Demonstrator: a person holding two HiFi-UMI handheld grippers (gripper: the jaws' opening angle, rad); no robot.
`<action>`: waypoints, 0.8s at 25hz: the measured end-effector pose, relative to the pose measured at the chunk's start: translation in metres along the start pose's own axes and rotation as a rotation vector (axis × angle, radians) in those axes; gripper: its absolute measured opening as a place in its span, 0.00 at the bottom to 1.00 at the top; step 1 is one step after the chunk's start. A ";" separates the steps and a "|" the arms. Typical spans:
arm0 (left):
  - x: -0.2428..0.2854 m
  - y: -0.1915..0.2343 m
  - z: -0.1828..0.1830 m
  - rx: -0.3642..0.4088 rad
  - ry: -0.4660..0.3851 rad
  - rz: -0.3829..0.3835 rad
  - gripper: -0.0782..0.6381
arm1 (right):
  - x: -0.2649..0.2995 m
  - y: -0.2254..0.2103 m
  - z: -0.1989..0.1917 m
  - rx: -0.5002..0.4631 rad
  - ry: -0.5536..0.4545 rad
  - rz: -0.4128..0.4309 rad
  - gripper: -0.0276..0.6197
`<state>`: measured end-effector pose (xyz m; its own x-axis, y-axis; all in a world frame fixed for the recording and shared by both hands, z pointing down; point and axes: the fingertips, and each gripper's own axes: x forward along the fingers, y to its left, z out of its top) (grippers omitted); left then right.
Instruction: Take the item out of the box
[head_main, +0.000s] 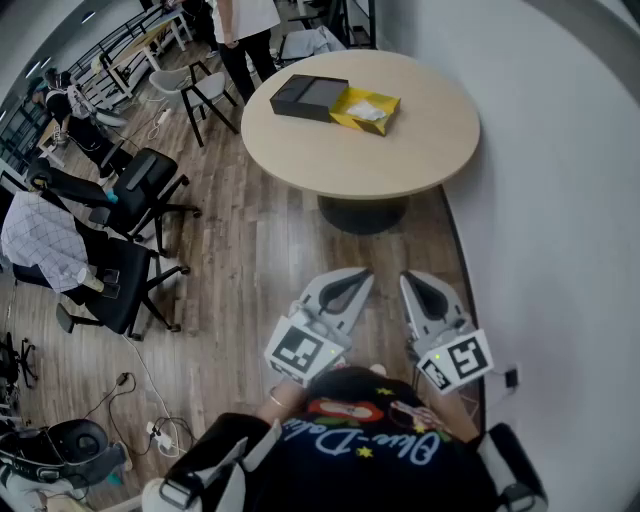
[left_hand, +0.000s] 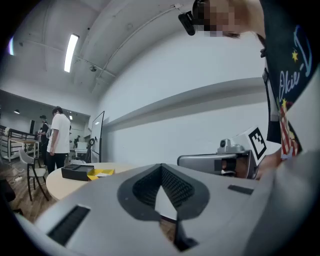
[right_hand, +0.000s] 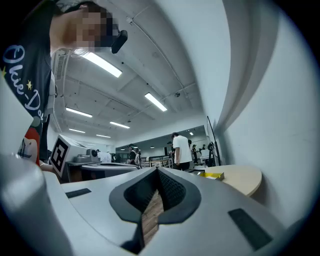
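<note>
The left tongs (head_main: 348, 284) and right tongs (head_main: 421, 289) are resting closed and empty at the waist, because the box (head_main: 343, 110) with its item (head_main: 368, 112) is sitting well away on the counter (head_main: 330, 165).

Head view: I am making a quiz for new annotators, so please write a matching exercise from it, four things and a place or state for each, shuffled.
Things: 1 black rectangular box; 2 yellow open cardboard tray; 3 left gripper; 4 black office chair.
Places: A over the wooden floor, jaws together; B on the round beige table, holding a white item; C on the table, left of the tray in the picture; D on the floor, left of the table.
Pairs: 1-C; 2-B; 3-A; 4-D.
</note>
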<state>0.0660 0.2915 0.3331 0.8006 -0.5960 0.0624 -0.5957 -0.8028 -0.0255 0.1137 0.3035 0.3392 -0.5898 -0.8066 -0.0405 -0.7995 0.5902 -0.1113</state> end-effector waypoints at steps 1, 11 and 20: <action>0.001 -0.002 0.001 0.002 -0.002 0.001 0.09 | -0.001 -0.001 0.002 0.003 -0.008 0.003 0.04; 0.009 -0.024 0.001 0.013 -0.010 0.032 0.09 | -0.024 -0.010 0.003 -0.032 -0.017 0.028 0.04; 0.011 -0.038 -0.001 0.023 0.028 0.049 0.09 | -0.036 -0.021 0.001 -0.015 -0.036 0.049 0.04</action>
<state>0.0973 0.3159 0.3361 0.7681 -0.6342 0.0883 -0.6322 -0.7730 -0.0522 0.1519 0.3207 0.3422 -0.6239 -0.7772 -0.0817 -0.7716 0.6292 -0.0929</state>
